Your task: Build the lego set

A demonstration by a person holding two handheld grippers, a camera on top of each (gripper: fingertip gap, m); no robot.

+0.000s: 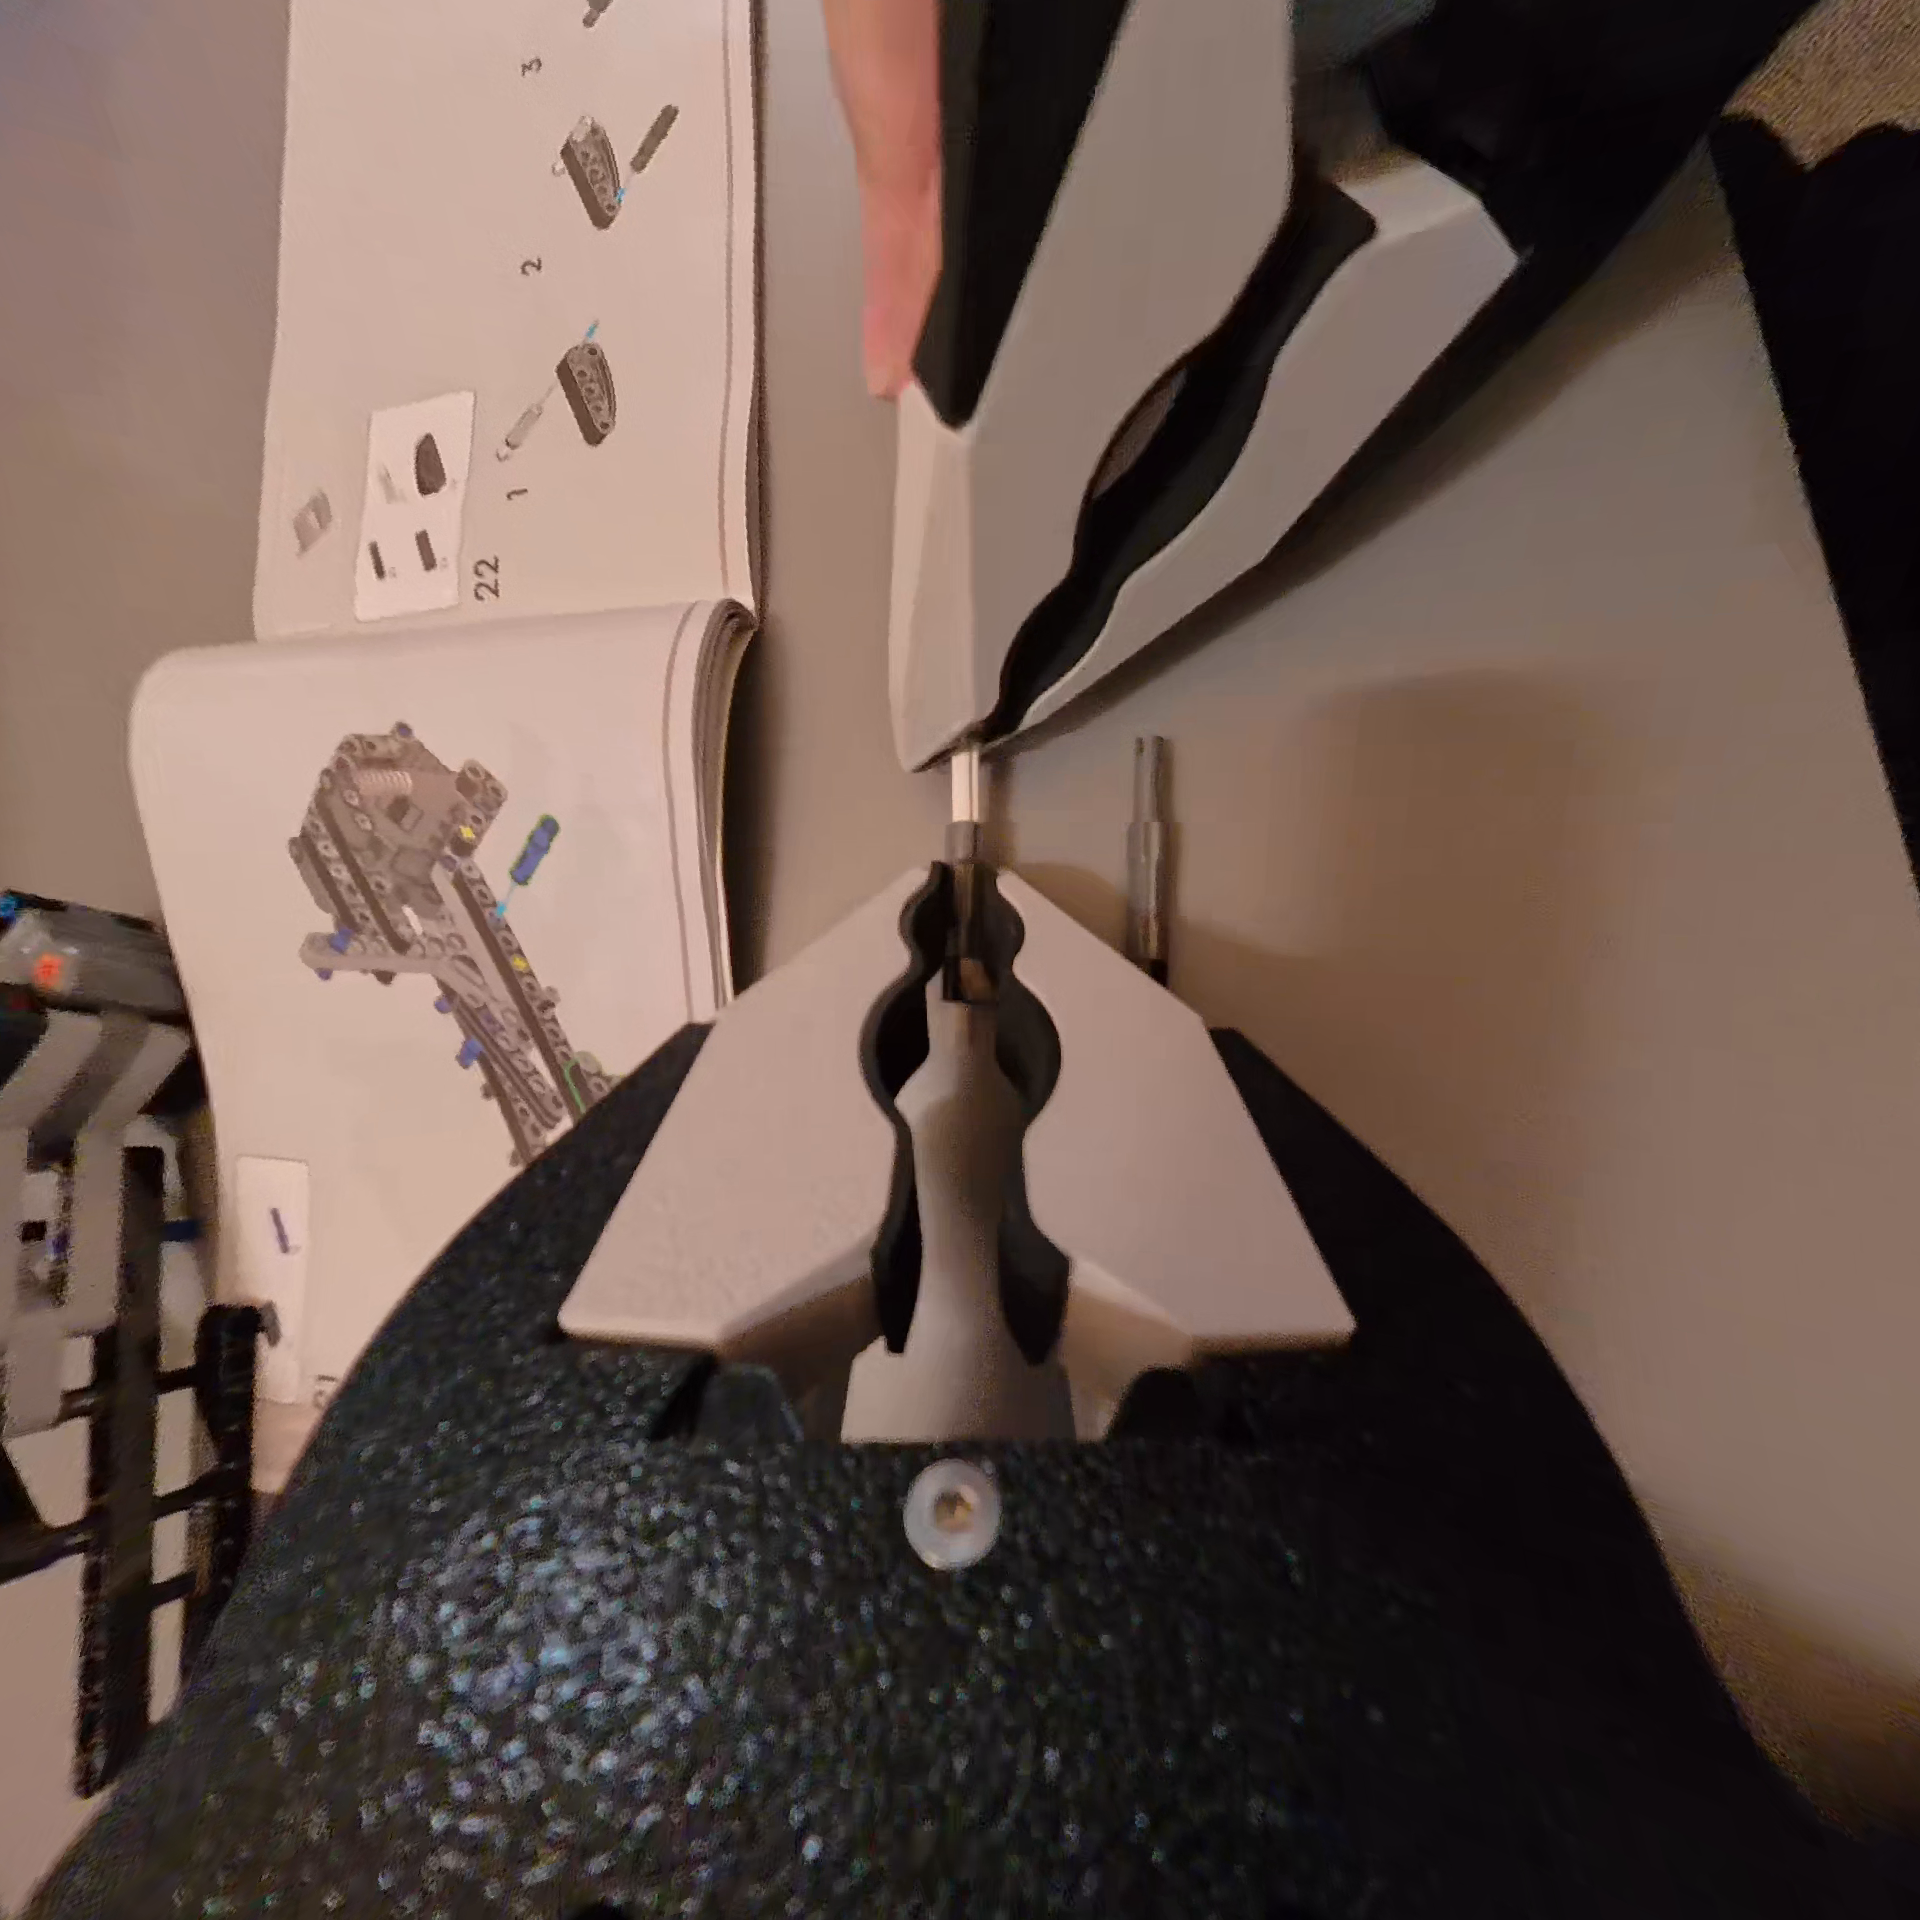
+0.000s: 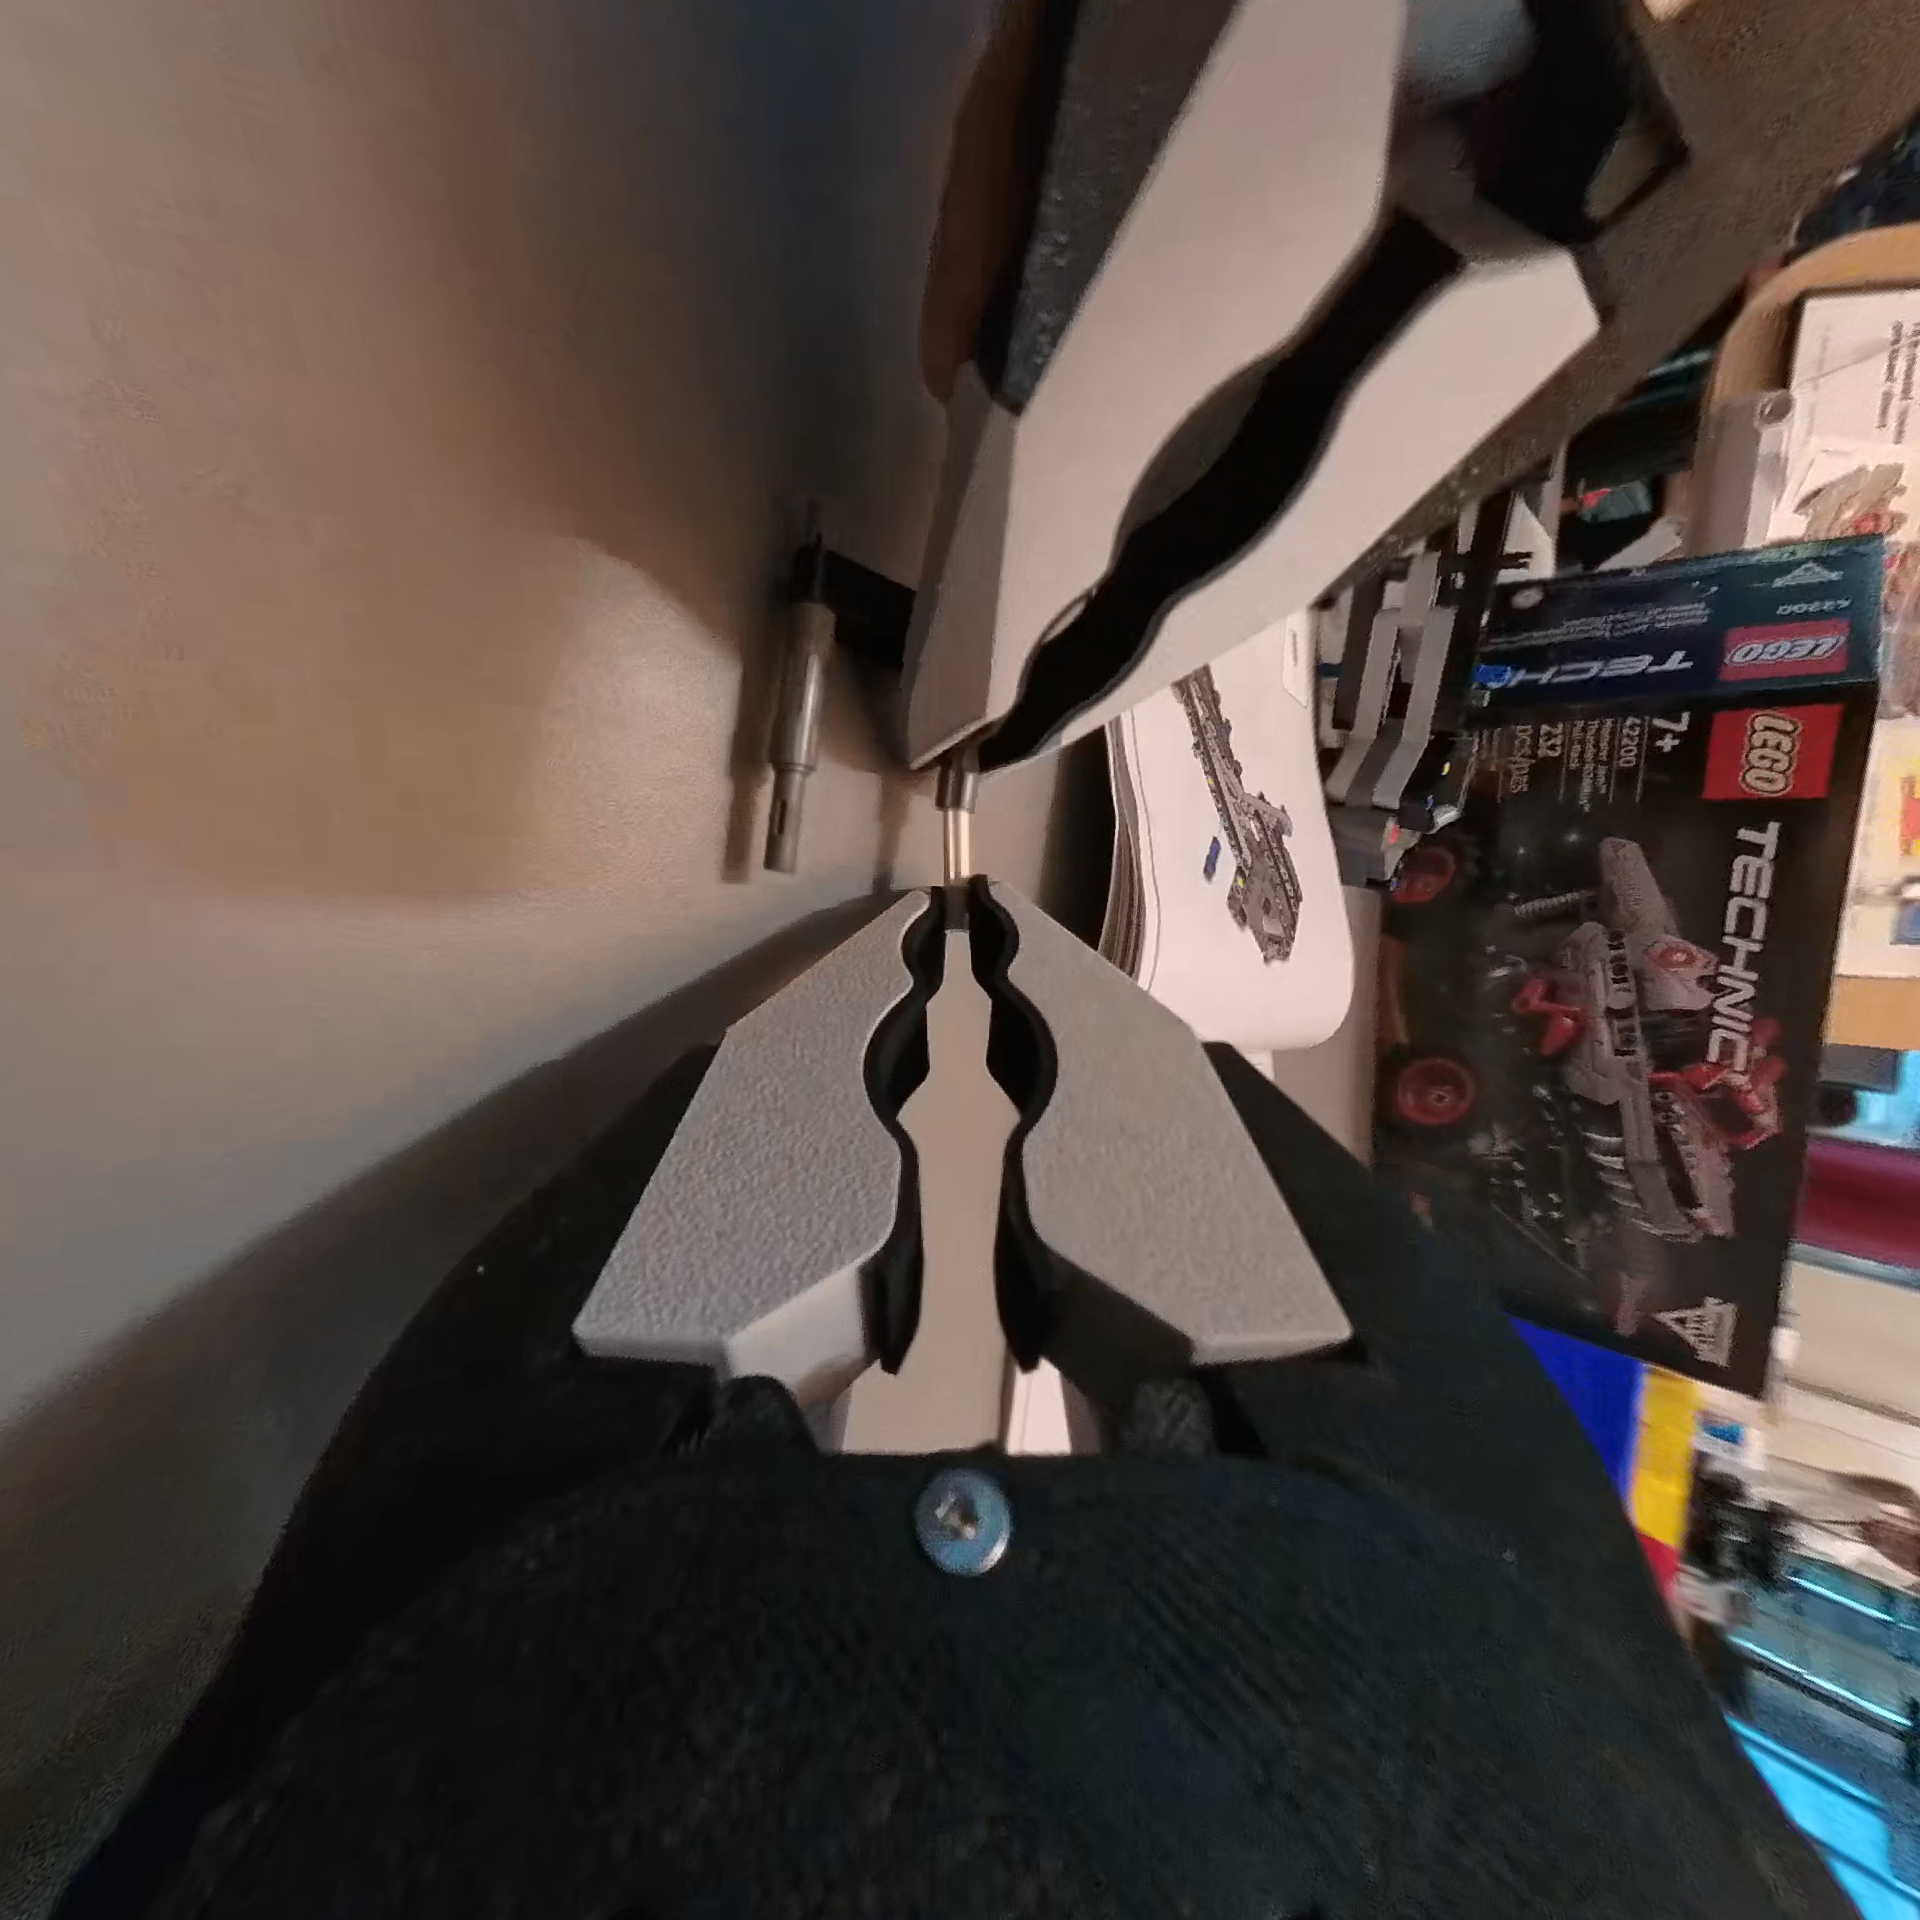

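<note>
A small piston piece, a dark cylinder (image 1: 961, 935) with a silver rod (image 1: 966, 795), spans both grippers above the grey table. My left gripper (image 1: 966, 883) is shut on the dark cylinder end. My right gripper (image 2: 961, 899) is shut on the rod end (image 2: 956, 842), tip to tip with the left one. In the left wrist view the right gripper (image 1: 971, 743) comes in from above. In the right wrist view the left gripper (image 2: 956, 758) does the same. A second grey shaft piece (image 1: 1148, 852) lies on the table beside them and also shows in the right wrist view (image 2: 800, 717).
An open instruction booklet (image 1: 468, 831) lies on the table, also in the right wrist view (image 2: 1226, 831). A partly built grey and black model (image 1: 83, 1039) stands past it. The set's box (image 2: 1662, 935) stands at the table's side. A hand (image 1: 904, 208) holds the right gripper. Less than 4 cm separates the two grippers' tips.
</note>
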